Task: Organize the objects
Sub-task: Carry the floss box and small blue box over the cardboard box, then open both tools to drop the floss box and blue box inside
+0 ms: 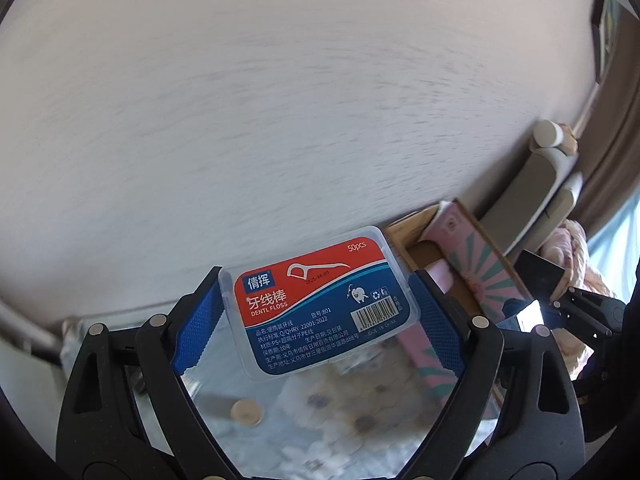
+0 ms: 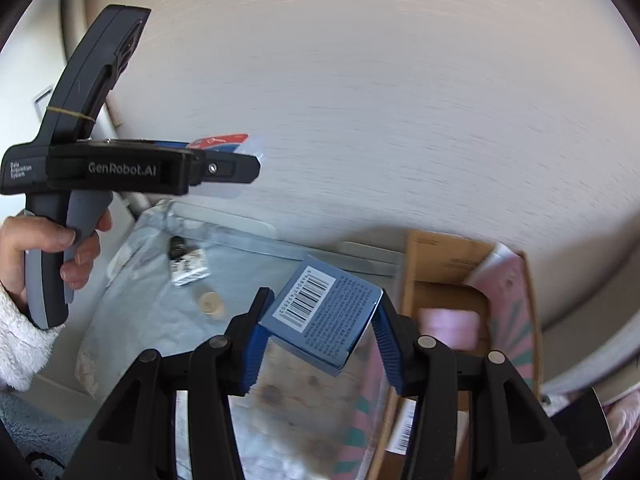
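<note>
**Both hands loaded, cardboard box waiting**

Closest in, the left gripper (image 1: 318,312) has its blue pads clamped on the two short ends of a clear floss-pick case (image 1: 320,300), label up, held in the air clear of the bed. Over on the other side, the right gripper (image 2: 318,334) is pinched on a small blue carton (image 2: 324,312), barcode facing the lens, one corner poking down between the fingers, so that hold looks slightly skewed.

The landmark is the open cardboard box (image 2: 436,264). Inside it lie a pink patterned packet (image 2: 512,312) along the far wall and a pale pink item (image 2: 448,324) in the middle. The blue carton hangs just beside the box's near edge; the floss case is further off, to the box's left and higher up, as the right camera shows.

Left of the box on the blue bedspread (image 2: 152,288) sit a round beige disc (image 2: 212,303) and a small black-and-white packet (image 2: 188,266), both untouched.

My read: the carton goes in first. Bring it over the bare cardboard floor near the pale pink item, lower it, level that tilted corner, then release low. Keep the floss case back, so the two grippers don't collide over the opening.
</note>
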A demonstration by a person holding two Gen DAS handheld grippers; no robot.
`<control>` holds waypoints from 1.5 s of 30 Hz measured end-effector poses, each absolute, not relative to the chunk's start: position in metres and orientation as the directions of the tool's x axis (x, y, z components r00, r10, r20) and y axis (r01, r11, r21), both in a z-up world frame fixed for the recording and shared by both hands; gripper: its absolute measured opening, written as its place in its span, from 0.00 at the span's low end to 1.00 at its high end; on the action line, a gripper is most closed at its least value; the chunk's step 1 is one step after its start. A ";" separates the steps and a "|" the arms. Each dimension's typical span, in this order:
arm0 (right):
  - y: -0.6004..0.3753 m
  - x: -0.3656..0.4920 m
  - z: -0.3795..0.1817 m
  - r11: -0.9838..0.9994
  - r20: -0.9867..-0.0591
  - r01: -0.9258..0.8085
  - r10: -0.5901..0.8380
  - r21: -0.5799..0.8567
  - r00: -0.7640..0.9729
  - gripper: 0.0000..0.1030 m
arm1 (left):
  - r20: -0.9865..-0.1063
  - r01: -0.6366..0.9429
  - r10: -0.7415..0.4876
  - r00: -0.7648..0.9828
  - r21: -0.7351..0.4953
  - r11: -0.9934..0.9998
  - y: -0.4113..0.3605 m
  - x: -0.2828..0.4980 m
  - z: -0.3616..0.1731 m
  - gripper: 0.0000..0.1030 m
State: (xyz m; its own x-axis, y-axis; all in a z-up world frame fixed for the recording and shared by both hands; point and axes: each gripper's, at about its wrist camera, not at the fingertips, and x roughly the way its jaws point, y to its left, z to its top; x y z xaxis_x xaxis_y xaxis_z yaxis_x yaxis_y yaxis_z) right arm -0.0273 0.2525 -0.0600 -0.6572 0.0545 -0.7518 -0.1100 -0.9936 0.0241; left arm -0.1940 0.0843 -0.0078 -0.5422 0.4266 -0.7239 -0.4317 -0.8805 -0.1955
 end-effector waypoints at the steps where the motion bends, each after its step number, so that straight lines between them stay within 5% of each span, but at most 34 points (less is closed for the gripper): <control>1: 0.260 -0.023 -0.060 -0.991 -0.753 -0.131 0.069 0.024 -0.654 0.44 | -0.723 -0.445 0.435 -0.537 -0.195 -0.874 0.092 -0.196 -0.006 0.86; 21: 0.349 0.051 -0.083 -0.901 -0.811 -0.433 0.234 0.027 -0.537 0.44 | -0.775 -0.696 0.542 -0.325 -0.192 -0.692 0.277 -0.215 -0.045 0.86; 45: 0.386 0.030 -0.169 -0.884 -0.890 -0.460 0.143 0.082 -0.433 0.44 | -0.852 -0.747 0.485 -0.197 -0.190 -0.638 0.356 -0.223 -0.145 0.86</control>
